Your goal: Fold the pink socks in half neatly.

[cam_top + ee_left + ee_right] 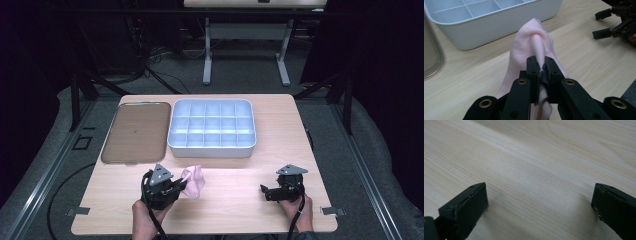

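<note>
Seen from above: a light wood table (240, 175) w/ a person's two hands at the near edge, each holding a black two-jaw gripper.

The left gripper (181, 186), near the table's front-left, pinches a pale pink cloth (194, 181). The cloth bunches up just past the jaw tips, between the gripper and the white bin behind it. In the left gripper view, the left gripper (541, 70) has its jaws pressed together on a fold of the pink cloth (529, 47); fabric rises in a soft ridge above the pads and hangs down below them, its lower part near the tabletop. Can't tell if it touches the wood.

The right gripper (263, 189) sits at the front-right, well apart from the cloth, pointing toward the table's middle. In the right gripper view, the right gripper (539, 200) has jaws spread wide, nothing between them, just bare wood grain close beneath. The left gripper view also catches it at upper right, jaws apart (602, 23).

Toward the back of the table: a white plastic bin (212, 147) divided into a grid of small compartments, all looking empty. Just beside it, on its left, lies a flat brownish translucent lid (136, 132) w/ rounded corners. Bin & lid sit close but apart.

Beyond the table: grey floor, cables, legs of another desk.
</note>
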